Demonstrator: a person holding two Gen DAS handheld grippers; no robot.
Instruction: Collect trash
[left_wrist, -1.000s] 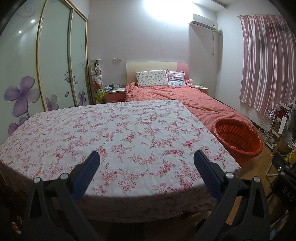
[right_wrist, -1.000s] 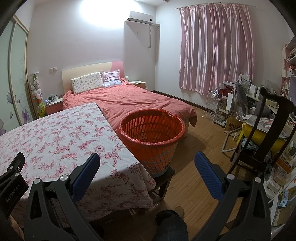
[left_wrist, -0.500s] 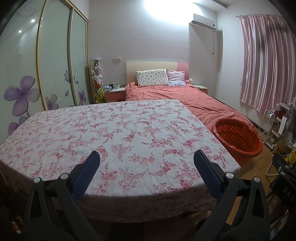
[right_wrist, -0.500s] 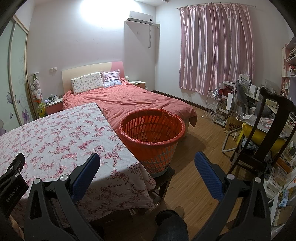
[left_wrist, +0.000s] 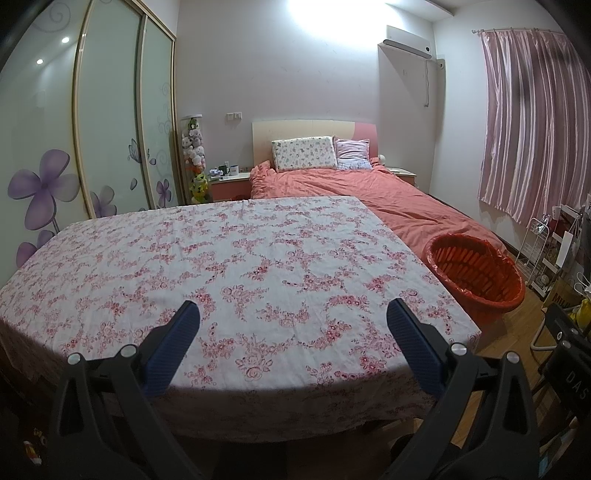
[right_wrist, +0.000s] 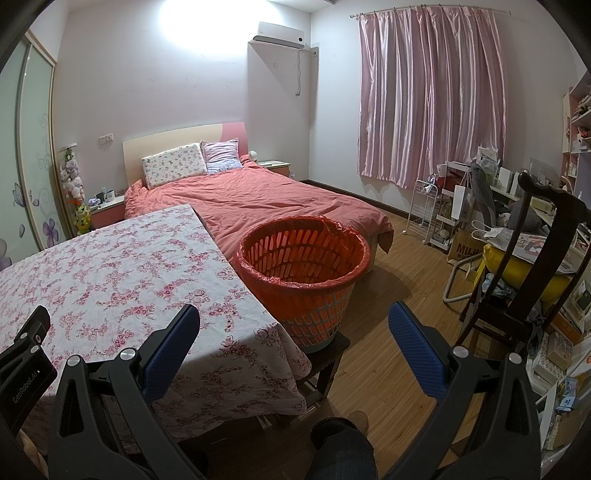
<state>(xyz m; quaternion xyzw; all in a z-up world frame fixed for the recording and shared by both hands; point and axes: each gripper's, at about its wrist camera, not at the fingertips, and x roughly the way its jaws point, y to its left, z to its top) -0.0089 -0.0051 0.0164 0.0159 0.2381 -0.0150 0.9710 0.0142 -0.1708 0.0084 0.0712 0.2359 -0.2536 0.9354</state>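
Note:
An orange plastic basket (right_wrist: 303, 258) lined with a red bag stands on a low dark stool at the table's right corner; it also shows at the right in the left wrist view (left_wrist: 476, 269). My left gripper (left_wrist: 293, 314) is open and empty above the near edge of the flower-print tablecloth (left_wrist: 229, 258). My right gripper (right_wrist: 293, 315) is open and empty, just in front of the basket over the table corner (right_wrist: 236, 332). I see no trash on the cloth in either view.
A bed with a coral cover (right_wrist: 266, 199) lies behind the table. A dark wooden chair (right_wrist: 535, 266) and cluttered shelves stand at the right. A wardrobe with flower-print doors (left_wrist: 103, 140) lines the left wall. Wooden floor (right_wrist: 399, 295) shows beside the basket.

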